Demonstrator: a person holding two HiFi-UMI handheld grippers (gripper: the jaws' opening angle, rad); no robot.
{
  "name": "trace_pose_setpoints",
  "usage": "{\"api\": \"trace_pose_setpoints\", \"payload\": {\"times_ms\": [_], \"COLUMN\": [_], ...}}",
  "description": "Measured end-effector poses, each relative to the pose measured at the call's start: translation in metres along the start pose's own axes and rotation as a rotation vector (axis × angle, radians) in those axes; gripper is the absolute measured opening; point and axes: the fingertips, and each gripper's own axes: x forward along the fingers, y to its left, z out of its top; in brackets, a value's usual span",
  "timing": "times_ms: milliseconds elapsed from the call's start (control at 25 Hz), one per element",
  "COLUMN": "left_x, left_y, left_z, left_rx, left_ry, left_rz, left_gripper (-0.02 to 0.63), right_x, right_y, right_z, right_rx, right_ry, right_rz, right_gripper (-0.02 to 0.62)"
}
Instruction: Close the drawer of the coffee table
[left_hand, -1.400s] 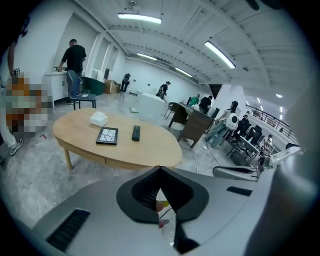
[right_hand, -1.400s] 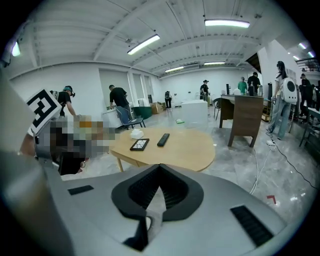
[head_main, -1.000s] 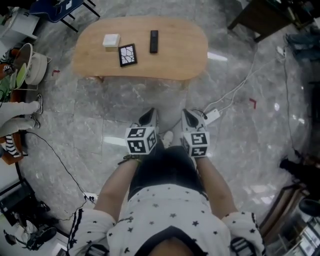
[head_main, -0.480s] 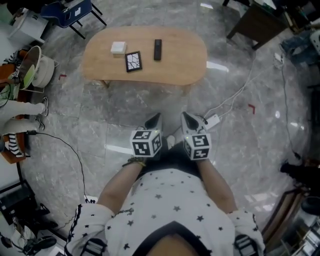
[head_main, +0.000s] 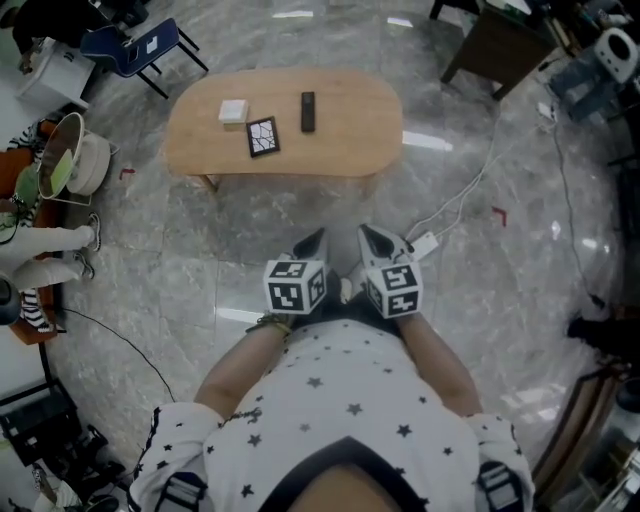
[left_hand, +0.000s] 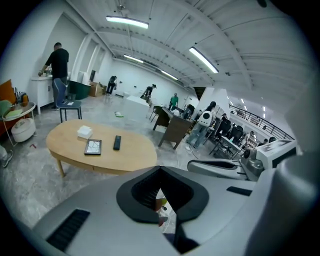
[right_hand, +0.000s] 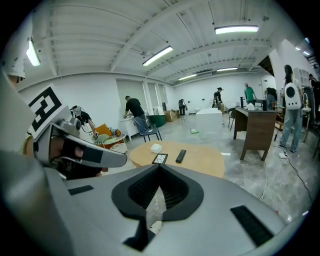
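Observation:
The oval wooden coffee table (head_main: 330, 140) stands on the marble floor well ahead of me. On it lie a white box (head_main: 233, 111), a black-framed tile (head_main: 263, 137) and a dark remote (head_main: 308, 111). No open drawer shows along its near edge. My left gripper (head_main: 314, 238) and right gripper (head_main: 368, 234) hang side by side in front of my body, apart from the table, both shut with nothing between the jaws. In the left gripper view the table (left_hand: 130, 155) lies beyond the jaws (left_hand: 160, 207); in the right gripper view the table (right_hand: 200, 157) does too.
A white cable with a power strip (head_main: 425, 243) runs across the floor just right of the grippers. A blue chair (head_main: 135, 45) stands behind the table, a round side table with bowls (head_main: 65, 160) at left, a dark desk (head_main: 490, 45) at back right. People stand far off.
Both grippers have risen together, still shut and side by side. The view has lifted too, and the coffee table now looks smaller and farther away.

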Motion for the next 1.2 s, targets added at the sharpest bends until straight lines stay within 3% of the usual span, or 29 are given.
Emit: {"api": "trace_pose_setpoints", "payload": {"times_ms": [480, 1200], "left_x": [-0.002, -0.009], "left_y": [-0.005, -0.009], "left_z": [0.009, 0.004], "left_rx": [0.013, 0.019], "left_ry": [-0.035, -0.039], "left_rz": [0.008, -0.007], "left_gripper": [0.008, 0.008], "right_x": [-0.006, -0.014], "right_y": [0.01, 0.01], "right_z": [0.008, 0.009], "right_rx": [-0.025, -0.023], "right_ry": [-0.005, -0.03], "right_rz": [0.041, 0.009], "right_gripper": [0.008, 0.007]}}
